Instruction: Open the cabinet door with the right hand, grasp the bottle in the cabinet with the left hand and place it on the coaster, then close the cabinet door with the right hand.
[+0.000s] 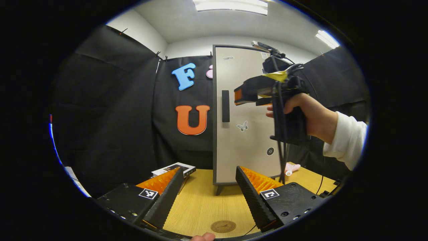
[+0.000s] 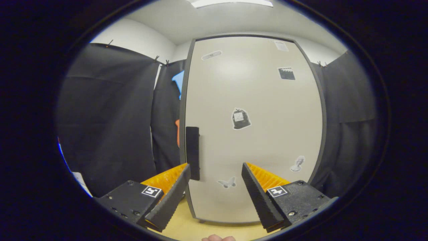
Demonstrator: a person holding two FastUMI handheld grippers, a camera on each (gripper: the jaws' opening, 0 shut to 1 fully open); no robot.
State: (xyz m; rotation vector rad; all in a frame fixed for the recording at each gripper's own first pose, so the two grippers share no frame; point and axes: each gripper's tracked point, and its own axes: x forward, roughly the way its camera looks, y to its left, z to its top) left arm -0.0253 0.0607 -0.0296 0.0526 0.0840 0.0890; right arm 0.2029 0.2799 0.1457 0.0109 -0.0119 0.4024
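The beige cabinet stands at the back of the wooden table with its door closed, so the bottle is hidden inside. A black vertical handle runs along the door's left edge. A hand holds my right gripper in front of the door, just right of the handle and apart from it. In its own view the right gripper is open, and the handle sits above its left finger. My left gripper is open and empty, low over the table. The round brown coaster lies just ahead of it.
A flat black and white box lies on the wooden table left of the cabinet. A small pink object sits at the cabinet's right foot. Cables hang from the right gripper. A white sleeve reaches in from the right.
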